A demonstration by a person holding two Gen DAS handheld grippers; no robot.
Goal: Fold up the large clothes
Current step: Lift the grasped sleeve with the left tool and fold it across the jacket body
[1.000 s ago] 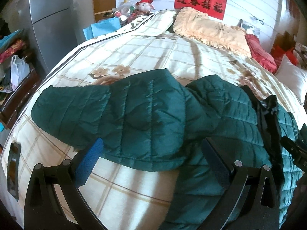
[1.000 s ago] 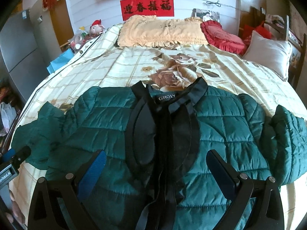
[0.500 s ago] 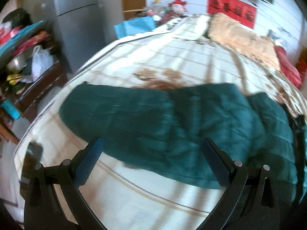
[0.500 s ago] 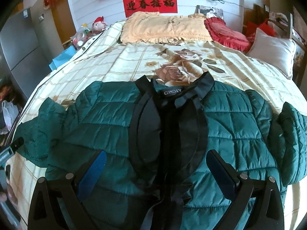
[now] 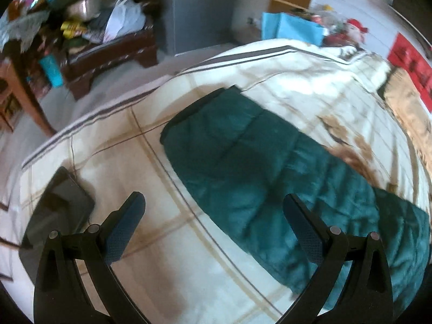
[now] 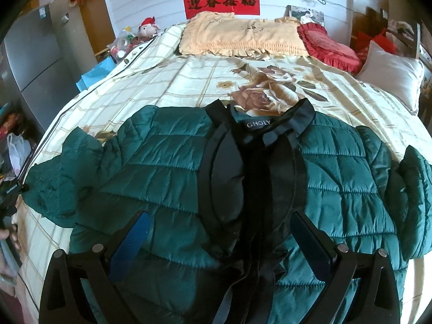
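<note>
Green quilted jacket [image 6: 167, 162] spread on the bed [image 6: 189, 81].
Left claw [image 5: 213, 229] and right claw [image 6: 220, 243] both spread, empty; sleeve [image 5: 243, 162] mid-frame.

My right gripper [image 6: 220, 239] hangs wide open over the green quilted jacket [image 6: 337, 172], spread front-up on the floral bedspread [image 6: 189, 81], black lining [image 6: 229, 178] showing.

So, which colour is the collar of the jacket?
Black, on a dark green jacket; the collar shows best in the right wrist view.
</note>
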